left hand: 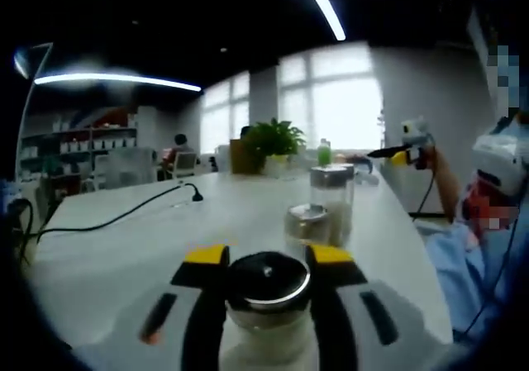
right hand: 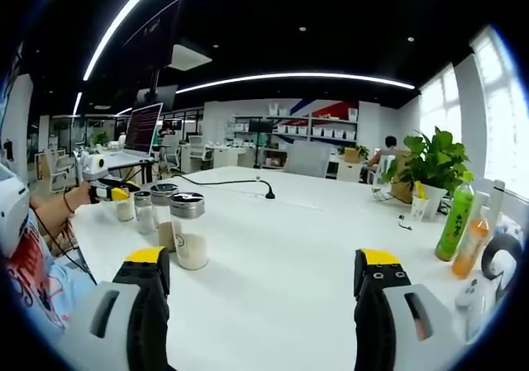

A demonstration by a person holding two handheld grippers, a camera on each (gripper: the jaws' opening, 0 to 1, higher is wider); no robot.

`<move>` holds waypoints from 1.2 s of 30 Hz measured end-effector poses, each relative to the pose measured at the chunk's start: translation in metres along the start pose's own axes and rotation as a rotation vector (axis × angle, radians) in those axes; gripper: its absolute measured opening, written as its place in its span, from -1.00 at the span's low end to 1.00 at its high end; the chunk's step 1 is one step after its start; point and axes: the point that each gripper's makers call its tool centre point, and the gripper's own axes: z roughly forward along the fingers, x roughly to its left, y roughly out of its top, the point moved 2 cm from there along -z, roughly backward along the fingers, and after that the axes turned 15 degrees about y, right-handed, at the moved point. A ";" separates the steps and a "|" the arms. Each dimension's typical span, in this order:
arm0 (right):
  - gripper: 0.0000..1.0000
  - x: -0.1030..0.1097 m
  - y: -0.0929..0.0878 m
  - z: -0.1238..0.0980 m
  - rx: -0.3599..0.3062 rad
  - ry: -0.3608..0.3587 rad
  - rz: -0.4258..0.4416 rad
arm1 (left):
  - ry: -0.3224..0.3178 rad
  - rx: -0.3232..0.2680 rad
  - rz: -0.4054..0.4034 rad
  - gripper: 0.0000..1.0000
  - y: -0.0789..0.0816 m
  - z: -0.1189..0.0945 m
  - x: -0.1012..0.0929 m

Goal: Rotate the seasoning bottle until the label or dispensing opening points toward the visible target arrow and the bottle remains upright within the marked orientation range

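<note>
My left gripper (left hand: 269, 257) is shut on a glass seasoning bottle (left hand: 266, 292) with a dark metal lid, its yellow-tipped jaws pressing on either side of the lid. The bottle stands upright on the white table (left hand: 165, 239). In the right gripper view the left gripper (right hand: 106, 191) shows at the far left, holding that small bottle (right hand: 125, 209). My right gripper (right hand: 263, 259) is open above bare table, with nothing between its jaws. From the left gripper view it (left hand: 413, 149) hangs in the air at the far right, in a person's hand.
Two more shakers (left hand: 307, 222) (left hand: 332, 191) stand just beyond the held one, and the tallest jar (right hand: 189, 230) holds white powder. A black cable (left hand: 124, 214) crosses the table. A potted plant (right hand: 430, 164) and two drink bottles (right hand: 456, 222) stand at the right edge. A person's sleeve (left hand: 463, 263) is close by.
</note>
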 end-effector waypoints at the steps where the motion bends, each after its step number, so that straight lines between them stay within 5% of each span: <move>1: 0.91 0.000 0.000 0.000 0.000 -0.001 0.000 | -0.006 0.000 0.007 -0.22 0.000 0.000 -0.001; 23: 0.90 0.001 -0.002 0.003 0.009 0.007 0.002 | -0.071 -0.008 -0.019 -0.22 0.002 0.000 -0.003; 27: 0.90 0.001 -0.002 0.003 0.009 0.006 0.002 | -0.048 -0.030 -0.013 -0.14 0.008 -0.004 -0.002; 30: 0.90 0.001 -0.002 0.003 0.010 0.006 0.004 | -0.006 -0.032 -0.008 0.13 0.009 -0.005 0.001; 36: 0.90 0.001 -0.001 0.002 0.008 0.007 -0.002 | 0.164 -0.036 -0.015 0.22 0.010 -0.013 0.006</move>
